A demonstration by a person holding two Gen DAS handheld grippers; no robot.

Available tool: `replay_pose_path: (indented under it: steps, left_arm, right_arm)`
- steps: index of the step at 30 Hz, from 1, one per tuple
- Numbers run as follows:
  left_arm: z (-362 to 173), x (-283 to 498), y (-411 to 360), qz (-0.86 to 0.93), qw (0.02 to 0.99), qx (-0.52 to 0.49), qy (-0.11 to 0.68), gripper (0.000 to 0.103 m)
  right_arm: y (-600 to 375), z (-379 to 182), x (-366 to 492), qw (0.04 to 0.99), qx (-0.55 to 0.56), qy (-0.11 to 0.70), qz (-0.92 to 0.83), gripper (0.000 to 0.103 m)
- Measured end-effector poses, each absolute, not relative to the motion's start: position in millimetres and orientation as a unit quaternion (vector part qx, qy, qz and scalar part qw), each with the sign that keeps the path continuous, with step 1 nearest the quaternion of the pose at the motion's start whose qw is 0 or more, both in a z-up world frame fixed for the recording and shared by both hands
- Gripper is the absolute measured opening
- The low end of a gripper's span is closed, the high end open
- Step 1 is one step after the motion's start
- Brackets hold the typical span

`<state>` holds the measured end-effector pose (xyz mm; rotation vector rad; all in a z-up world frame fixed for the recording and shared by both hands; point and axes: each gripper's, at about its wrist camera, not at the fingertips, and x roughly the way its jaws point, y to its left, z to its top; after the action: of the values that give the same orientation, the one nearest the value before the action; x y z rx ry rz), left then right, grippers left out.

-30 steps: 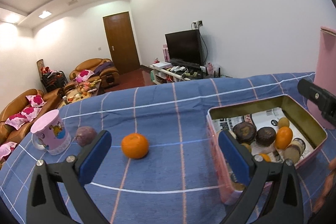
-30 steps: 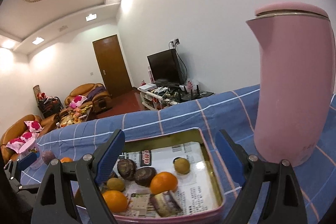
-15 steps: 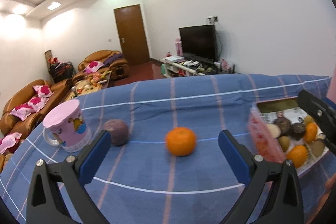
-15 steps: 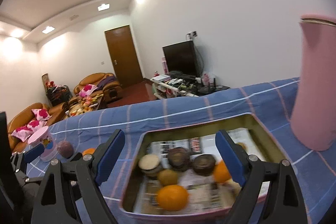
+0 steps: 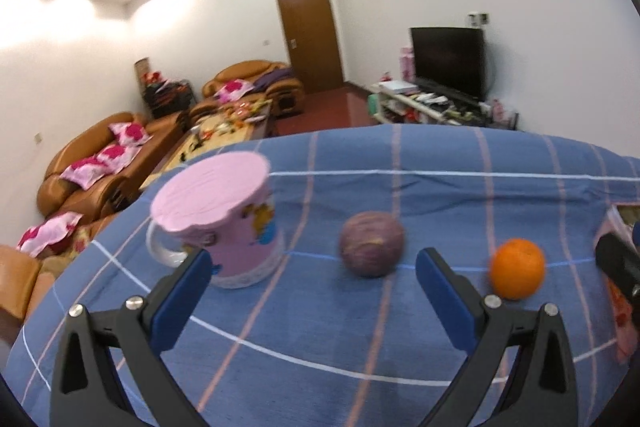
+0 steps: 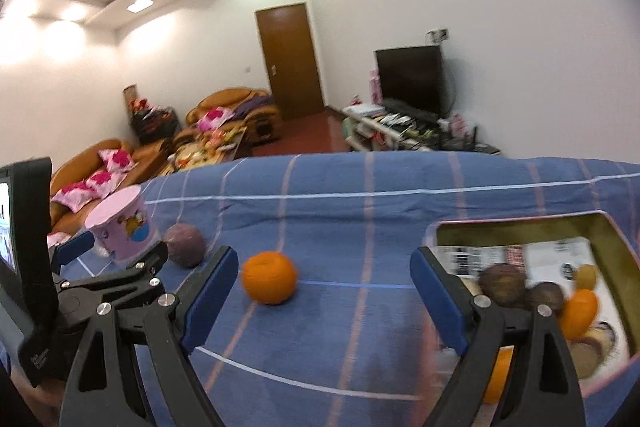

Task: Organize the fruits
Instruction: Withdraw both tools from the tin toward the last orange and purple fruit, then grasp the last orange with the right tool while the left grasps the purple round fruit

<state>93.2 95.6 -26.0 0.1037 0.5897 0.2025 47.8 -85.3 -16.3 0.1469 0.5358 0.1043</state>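
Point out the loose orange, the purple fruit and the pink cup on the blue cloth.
orange (image 6: 269,277): right wrist view, middle of its peel.
purple fruit (image 5: 371,243): left wrist view, centre of its rounded front.
pink cup (image 5: 236,231): left wrist view, side wall below the lid.

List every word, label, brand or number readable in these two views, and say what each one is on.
Nothing can be read for certain.
Printed paper lining the tin: black and red print, too blurred to read.
Pink cup: cartoon picture only, no legible words.
Strap on the left claw's body: small white print, too small to read.
Screen at the right view's left edge: content too small to read.
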Motion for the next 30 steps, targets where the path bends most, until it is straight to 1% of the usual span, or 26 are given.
replay_pose_path:
  steps: [5,10,13,15,16,20,28,30]
  left_arm:
    - [-31.8,102.2,106.8,0.120,0.942,0.045,0.311,0.103]
    - [-37.2,107.1,109.6,0.120,0.937,0.043,0.326,0.103]
    - [-38.5,109.6,113.0,0.127,0.934,0.042,0.332,0.103]
    - [-39.7,111.8,115.1,0.127,0.933,0.038,0.336,0.103]
    - [-40.6,112.8,115.5,0.128,0.931,0.037,0.339,0.103]
    - [-41.5,114.2,116.9,0.130,0.930,0.039,0.343,0.103]
    - [-40.0,114.3,116.6,0.130,0.930,0.038,0.342,0.103]
    - [-39.9,114.4,116.5,0.130,0.930,0.038,0.342,0.103]
  right_arm:
    - [-65.5,-31.6,80.1,0.940,0.088,0.322,0.078,0.089]
    - [-45.0,-45.0,103.9,0.923,0.095,0.362,0.092,0.089]
    - [-39.4,-52.2,113.7,0.914,0.096,0.384,0.091,0.087]
    - [-36.4,-56.4,118.6,0.909,0.098,0.395,0.091,0.083]
    - [-35.2,-58.2,120.3,0.907,0.101,0.398,0.094,0.079]
    - [-30.3,-62.5,125.4,0.902,0.095,0.412,0.084,0.073]
    - [-31.2,-62.6,127.0,0.900,0.095,0.419,0.076,0.071]
    - [-28.6,-62.4,126.2,0.900,0.086,0.421,0.070,0.067]
